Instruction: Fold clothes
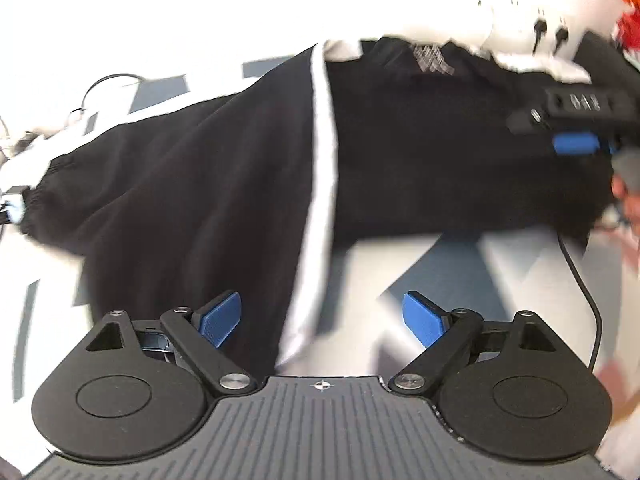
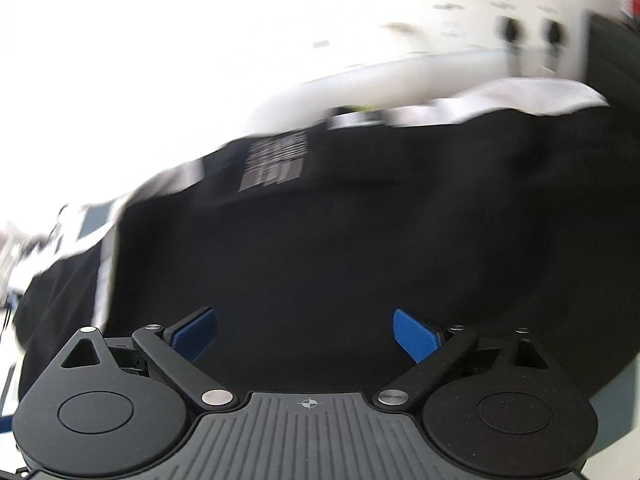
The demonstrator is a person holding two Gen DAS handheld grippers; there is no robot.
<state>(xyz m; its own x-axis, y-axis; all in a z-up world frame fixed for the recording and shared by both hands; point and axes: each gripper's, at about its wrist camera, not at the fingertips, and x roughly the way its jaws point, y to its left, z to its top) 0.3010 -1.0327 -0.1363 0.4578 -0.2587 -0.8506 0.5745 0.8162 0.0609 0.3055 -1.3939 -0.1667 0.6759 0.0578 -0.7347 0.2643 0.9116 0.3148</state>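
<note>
Left gripper [image 1: 322, 320] has its blue fingers [image 1: 221, 317] spread wide with nothing pinched, hanging over the near edge of the black garment [image 1: 400, 160] and its white stripe [image 1: 320, 184]. Right gripper [image 2: 305, 335] is just as wide, empty too, right above the dark cloth. The garment lies spread across the white and grey counter [image 1: 500, 280], printed label [image 2: 274, 162] toward the far side. Pretty blurry overall.

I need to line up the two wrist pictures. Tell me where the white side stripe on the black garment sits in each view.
Left wrist: white stripe runs top to bottom, just left of centre.
Right wrist: white stripe is at the far left, blurred.
Shared landmark: the grey printed patch on the black garment.
</note>
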